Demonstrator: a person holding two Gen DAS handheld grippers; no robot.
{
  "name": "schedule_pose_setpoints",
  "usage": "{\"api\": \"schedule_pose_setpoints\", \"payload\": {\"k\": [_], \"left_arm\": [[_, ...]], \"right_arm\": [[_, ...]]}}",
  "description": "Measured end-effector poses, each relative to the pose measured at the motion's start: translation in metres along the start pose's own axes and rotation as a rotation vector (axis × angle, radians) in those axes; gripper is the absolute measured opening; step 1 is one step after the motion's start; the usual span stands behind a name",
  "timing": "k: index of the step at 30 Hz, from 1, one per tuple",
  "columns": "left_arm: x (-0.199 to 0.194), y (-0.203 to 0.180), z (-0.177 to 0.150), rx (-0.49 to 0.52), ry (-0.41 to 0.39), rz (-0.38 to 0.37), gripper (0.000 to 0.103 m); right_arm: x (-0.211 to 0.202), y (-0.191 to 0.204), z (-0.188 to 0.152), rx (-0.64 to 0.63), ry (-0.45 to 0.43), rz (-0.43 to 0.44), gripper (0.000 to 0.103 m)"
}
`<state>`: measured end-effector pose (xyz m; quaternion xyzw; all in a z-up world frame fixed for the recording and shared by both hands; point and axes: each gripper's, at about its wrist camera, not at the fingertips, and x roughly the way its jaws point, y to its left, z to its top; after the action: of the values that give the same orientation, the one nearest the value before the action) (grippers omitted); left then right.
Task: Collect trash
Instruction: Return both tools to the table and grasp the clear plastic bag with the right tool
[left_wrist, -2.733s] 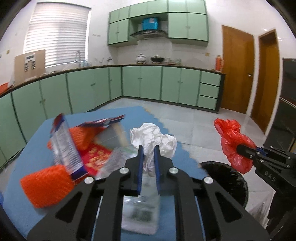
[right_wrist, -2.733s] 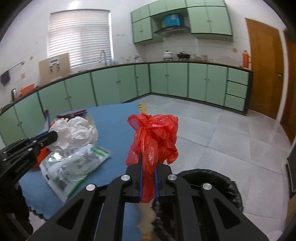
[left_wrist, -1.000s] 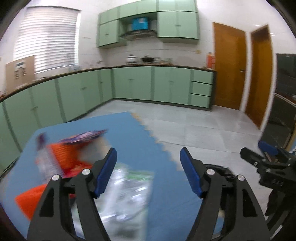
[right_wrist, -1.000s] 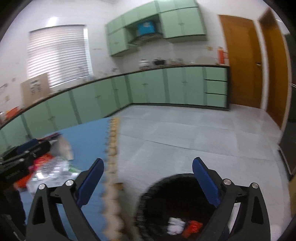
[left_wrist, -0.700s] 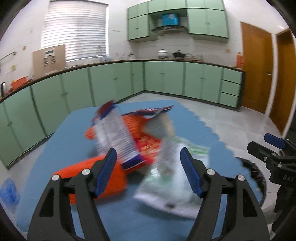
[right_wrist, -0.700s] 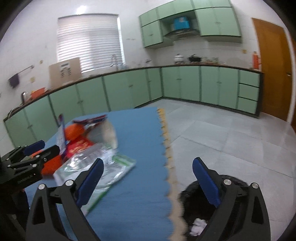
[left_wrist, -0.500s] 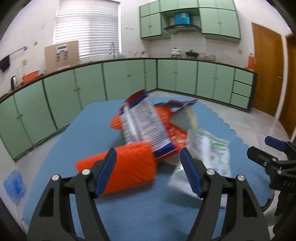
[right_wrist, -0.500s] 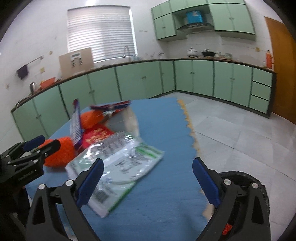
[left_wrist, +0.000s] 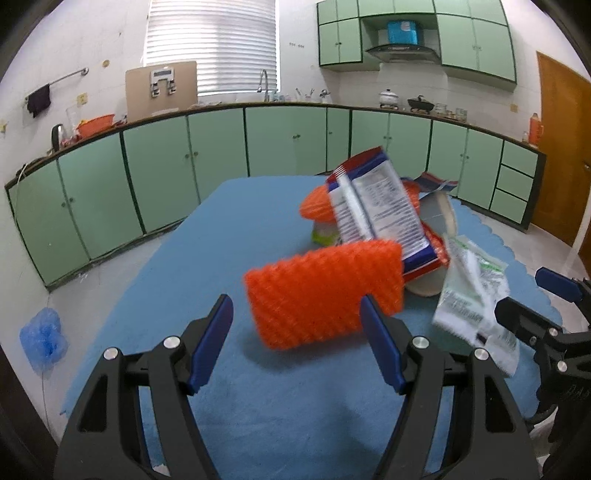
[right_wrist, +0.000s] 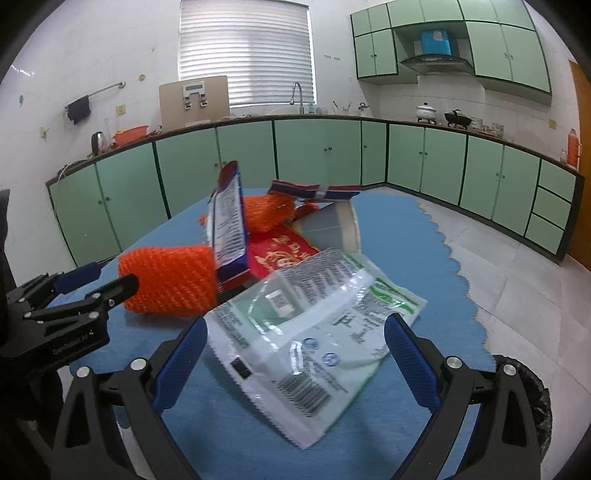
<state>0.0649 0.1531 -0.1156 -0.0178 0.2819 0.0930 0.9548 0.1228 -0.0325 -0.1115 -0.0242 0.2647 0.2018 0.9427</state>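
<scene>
**Both grippers spread over the litter on the blue table**

A kitchen with mint-green cabinets (left_wrist: 280, 144) runs round the walls, under a window with white blinds (right_wrist: 243, 55), and a table with a blue cloth (left_wrist: 207, 236) fills the foreground of both wrist views.

The trash sits in one heap on the cloth. In the left wrist view the left gripper (left_wrist: 295, 332) has its blue-padded jaws spread wide with nothing between the pads; just beyond them, at about 12 o'clock, lies an orange foam net sleeve (left_wrist: 325, 291). Behind it, toward 1 o'clock, a white and blue snack wrapper (left_wrist: 380, 214) leans tilted against a second orange net (left_wrist: 314, 206) and a grey paper cup (left_wrist: 439, 218) lying on its side. A clear and green plastic bag (left_wrist: 472, 291) lies flat at 3 o'clock of the sleeve, just in front of the right gripper's tips entering from the right edge.

In the right wrist view the right gripper (right_wrist: 295, 358) also has its jaws spread, empty, with the plastic bag (right_wrist: 314, 325) lying on the cloth between and beyond them. A red printed packet (right_wrist: 284, 254) lies under the heap at 12 o'clock. The left gripper's fingers (right_wrist: 110, 291) reach in from 9 o'clock, beside the orange sleeve (right_wrist: 170, 280); whether they touch it I cannot tell. A black-lined bin (right_wrist: 532, 391) shows at 4 o'clock, below the table edge.
</scene>
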Motion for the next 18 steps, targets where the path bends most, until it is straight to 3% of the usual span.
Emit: {"api": "schedule_pose_setpoints", "payload": {"k": [7, 18], "left_arm": [[0.002, 0.010, -0.011, -0.029, 0.019, -0.004, 0.069], [0.006, 0.014, -0.013, -0.042, 0.018, -0.016, 0.069]], "right_arm": [[0.007, 0.020, -0.007, -0.049, 0.013, -0.015, 0.095], [0.030, 0.035, -0.019, -0.144, 0.033, -0.106, 0.095]]}}
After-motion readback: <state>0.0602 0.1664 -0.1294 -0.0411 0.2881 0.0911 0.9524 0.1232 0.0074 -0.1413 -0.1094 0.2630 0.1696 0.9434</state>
